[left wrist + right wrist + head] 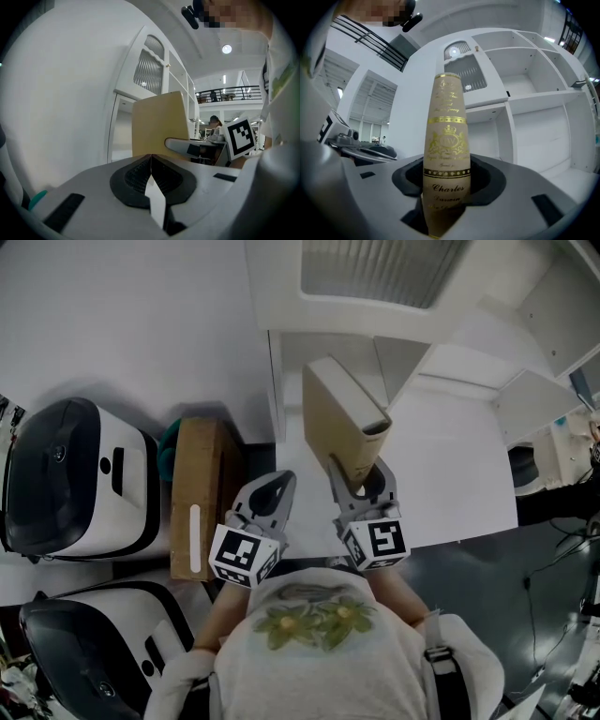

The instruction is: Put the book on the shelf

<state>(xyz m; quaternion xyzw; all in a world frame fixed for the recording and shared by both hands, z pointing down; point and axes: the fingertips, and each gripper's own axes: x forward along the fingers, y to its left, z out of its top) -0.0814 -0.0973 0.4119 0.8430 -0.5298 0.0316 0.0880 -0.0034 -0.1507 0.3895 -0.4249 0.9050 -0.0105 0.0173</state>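
A tan book [339, 423] with gold lettering on its spine [446, 154] stands upright in my right gripper [361, 486], which is shut on its lower end. It is held in front of the white shelf unit [450, 334], below its open compartments [534, 89]. My left gripper [270, 498] is shut with nothing between its jaws, just left of the right one. In the left gripper view the book's cover [159, 124] shows beyond my left gripper [151, 161].
A brown cardboard box [199, 498] lies to the left, with a teal object [169, 451] behind it. Two black-and-white machines [70, 479] [103, 643] sit at far left. A white table surface [450, 474] lies under the shelf unit.
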